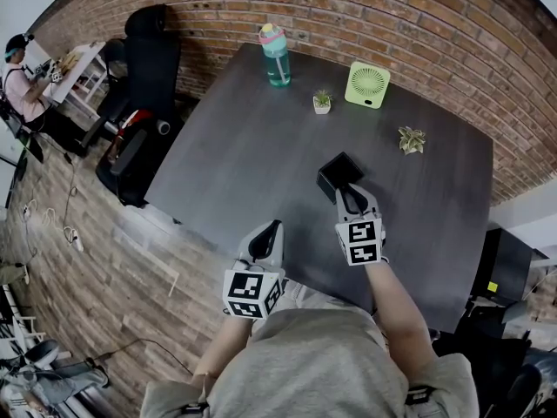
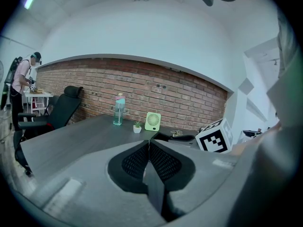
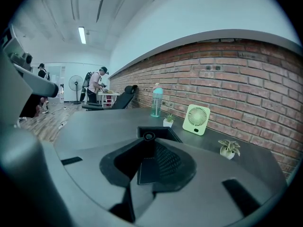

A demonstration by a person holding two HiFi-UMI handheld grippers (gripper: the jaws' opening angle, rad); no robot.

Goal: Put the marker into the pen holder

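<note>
A black square pen holder (image 1: pixel 337 171) stands open-topped on the dark grey table (image 1: pixel 244 155), right of centre. My right gripper (image 1: pixel 349 192) hovers just on its near side, shut on a black marker (image 3: pixel 149 136) that I see end-on at the jaw tips. In the right gripper view the pen holder (image 3: pixel 171 134) lies directly beyond the marker. My left gripper (image 1: pixel 271 227) hangs over the table's near edge, left of the right one. Its jaws are shut with nothing between them. From the left gripper view (image 2: pixel 149 144) the holder is mostly hidden.
At the table's far side stand a teal water bottle (image 1: pixel 276 57), a small potted plant (image 1: pixel 322 102) and a green fan (image 1: pixel 367 84). A succulent (image 1: pixel 411 139) sits to the right. Black office chairs (image 1: pixel 144 77) stand left of the table, and a person (image 1: pixel 22 81) works far left.
</note>
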